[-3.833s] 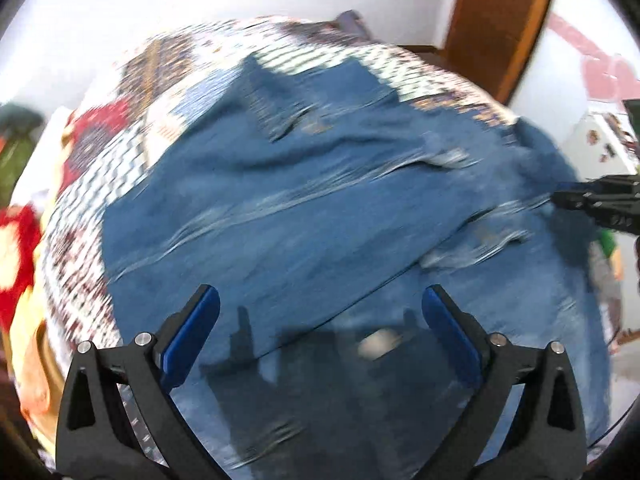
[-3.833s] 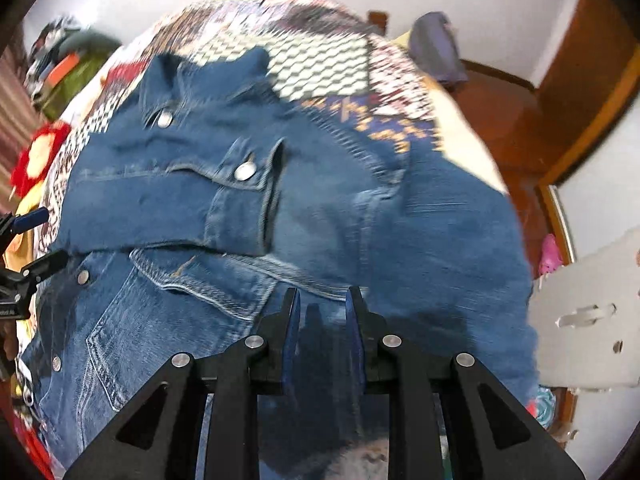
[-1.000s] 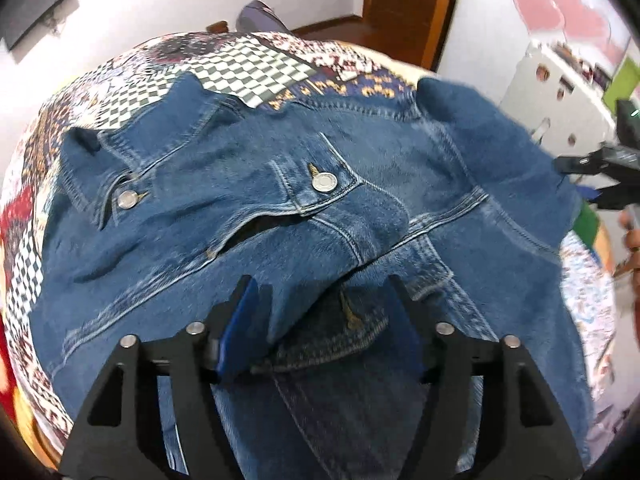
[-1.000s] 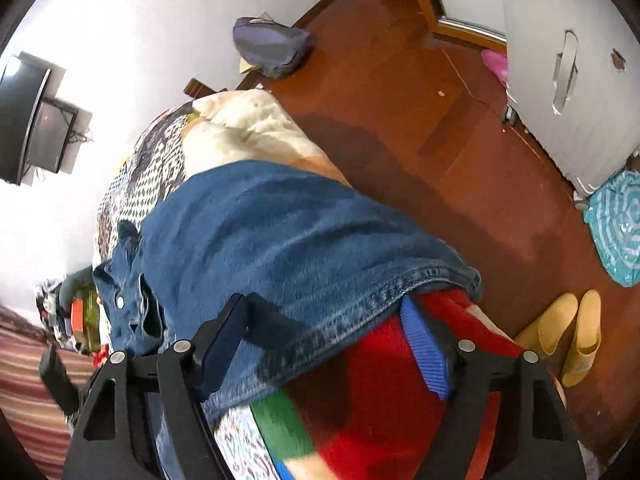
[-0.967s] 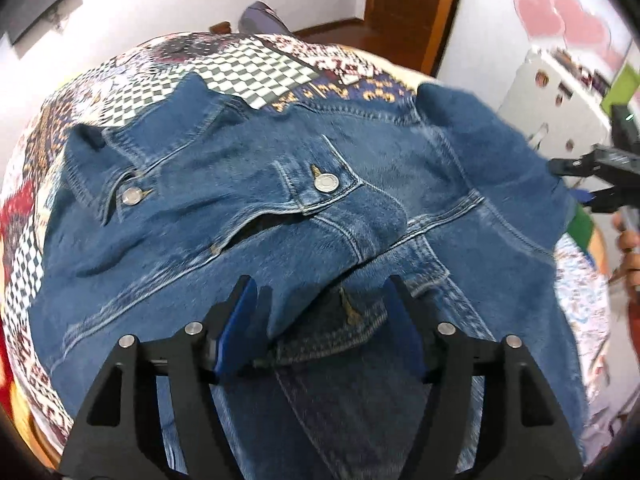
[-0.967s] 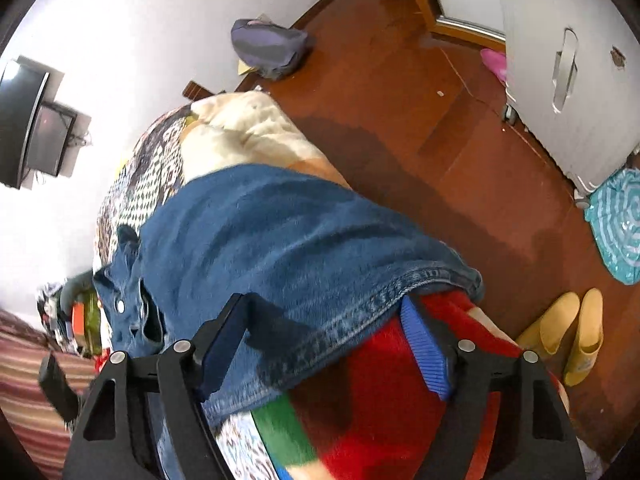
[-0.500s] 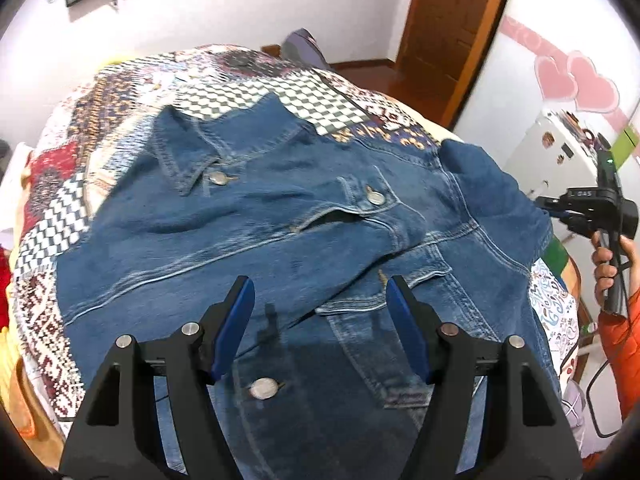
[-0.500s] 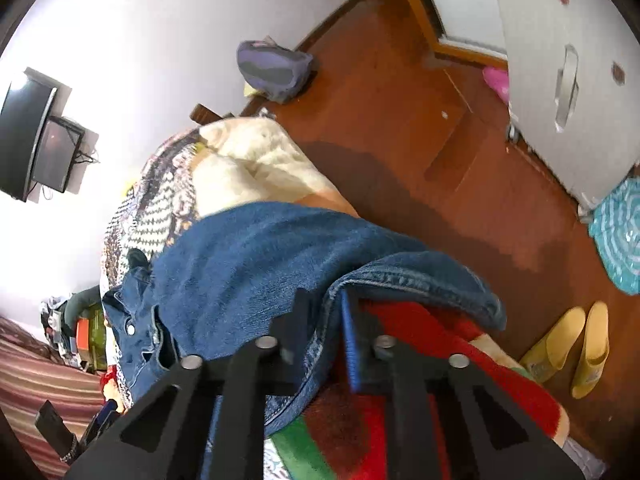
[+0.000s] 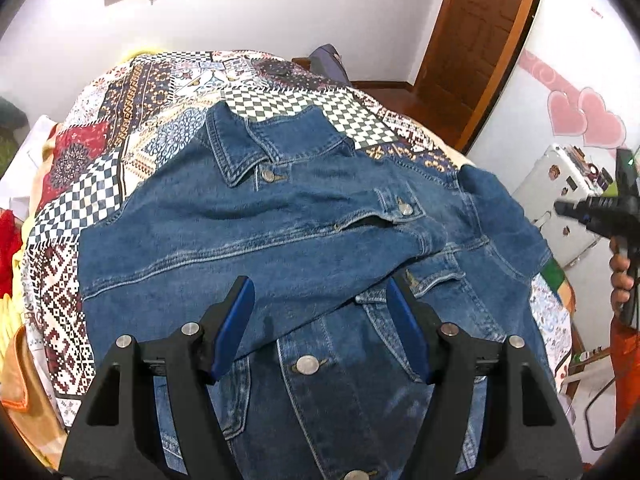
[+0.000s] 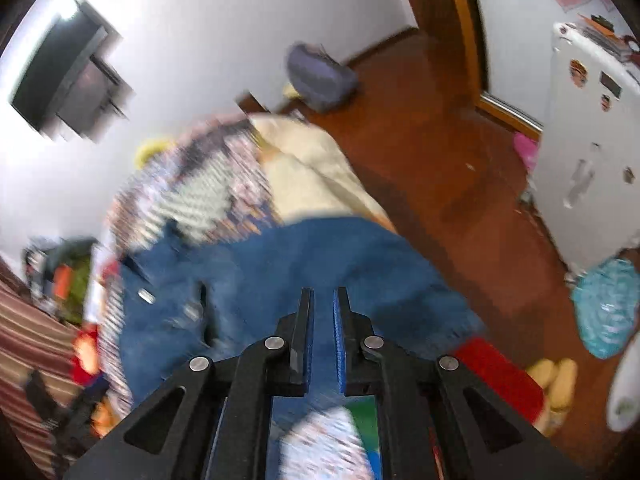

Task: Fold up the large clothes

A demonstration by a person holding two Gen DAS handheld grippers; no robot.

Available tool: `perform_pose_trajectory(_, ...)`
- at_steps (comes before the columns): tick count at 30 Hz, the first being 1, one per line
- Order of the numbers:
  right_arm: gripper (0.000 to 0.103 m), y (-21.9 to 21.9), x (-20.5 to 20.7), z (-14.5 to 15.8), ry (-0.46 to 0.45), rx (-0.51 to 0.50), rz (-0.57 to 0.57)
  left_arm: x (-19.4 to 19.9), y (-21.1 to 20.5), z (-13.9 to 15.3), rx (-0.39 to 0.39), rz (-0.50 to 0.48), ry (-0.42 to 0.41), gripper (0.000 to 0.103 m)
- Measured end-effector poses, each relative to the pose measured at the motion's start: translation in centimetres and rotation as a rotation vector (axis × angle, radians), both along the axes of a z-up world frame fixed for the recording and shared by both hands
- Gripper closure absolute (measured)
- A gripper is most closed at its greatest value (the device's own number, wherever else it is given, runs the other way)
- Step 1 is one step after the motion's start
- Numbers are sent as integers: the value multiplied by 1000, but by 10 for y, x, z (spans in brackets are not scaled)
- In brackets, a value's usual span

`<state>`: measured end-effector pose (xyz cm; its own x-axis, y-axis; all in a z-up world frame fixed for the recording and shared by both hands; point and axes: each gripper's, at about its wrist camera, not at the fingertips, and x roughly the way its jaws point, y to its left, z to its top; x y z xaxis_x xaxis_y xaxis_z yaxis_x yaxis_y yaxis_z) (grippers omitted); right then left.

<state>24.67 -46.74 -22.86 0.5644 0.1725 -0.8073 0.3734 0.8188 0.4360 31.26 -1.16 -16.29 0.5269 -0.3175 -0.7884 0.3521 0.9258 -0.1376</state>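
A: What's changed on the right side of the bed (image 9: 132,128)?

B: A second ago the right gripper (image 10: 323,330) stood wide over the denim jacket's (image 9: 320,240) sleeve at the right edge of the patchwork quilt (image 9: 80,200). Its jaws are now closed, apparently pinching that sleeve, though blur hides the contact.

A: And the left gripper (image 9: 322,320)?

B: Jaws parted, holding nothing, hovering above the jacket's front panel near the bed's near edge. It has pulled back, so more of the jacket shows than before.

A: Where's the jacket lying?

B: Spread across the quilt, collar toward the far edge, front half-buttoned and rumpled.

A: Meaning?

B: I'd judge the sleeve is about to be folded in across the body.
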Motion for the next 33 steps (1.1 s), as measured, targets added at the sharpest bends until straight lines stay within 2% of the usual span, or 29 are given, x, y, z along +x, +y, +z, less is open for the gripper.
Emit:
perform_pose_trajectory(3, 98, 8, 2, -38, 164, -104, 64, -1, -1, -6, 14, -7, 13, 36)
perform_pose_trajectory(5, 98, 7, -1, -53, 164, -119, 102, -2, -3, -9, 12, -12, 24, 36)
perform_pose_trajectory(8, 98, 1, -7, -52, 157, -137, 118, -5, -7, -10, 17, -21, 22, 36)
perform_pose_trajectory(9, 98, 0, -8, -51, 178, -179, 121, -6, -9, -10, 19, -26, 19, 36)
perform_pose_trajectory(10, 98, 1, -8, -51, 220, -264, 117, -7, -10, -10, 21, -30, 17, 36)
perform_pose_trajectory(12, 97, 3, -4, -63, 376, -465, 122, -8, -13, -11, 26, -34, 18, 36)
perform_pose_trajectory(13, 97, 2, -5, -73, 439, -504, 141, -7, -14, -12, 25, -35, 21, 36)
perform_pose_trajectory(15, 97, -8, -14, -77, 418, -456, 129, -7, -15, -14, 25, -35, 31, 36)
perform_pose_trajectory(17, 97, -27, -23, -67, 366, -328, 73, -6, -17, -17, 28, -34, 40, 36)
perform_pose_trajectory(20, 97, -51, -35, -49, 213, -46, 12, -5, -21, -17, 26, -33, 53, 36)
perform_pose_trajectory(23, 97, -60, -39, -41, 154, 105, -1, -4, -31, -13, 12, -50, 59, 36)
perform_pose_trajectory(25, 97, -58, -40, -38, 146, 111, 0, -3, -45, -9, 13, -76, 58, 35)
perform_pose_trajectory(28, 97, -47, -47, -31, 122, 63, 18, -1, -83, -3, 21, -166, 69, 35)
perform_pose_trajectory(33, 97, -23, -59, -18, 80, 5, 17, -4, -177, -7, 52, -364, 108, 30)
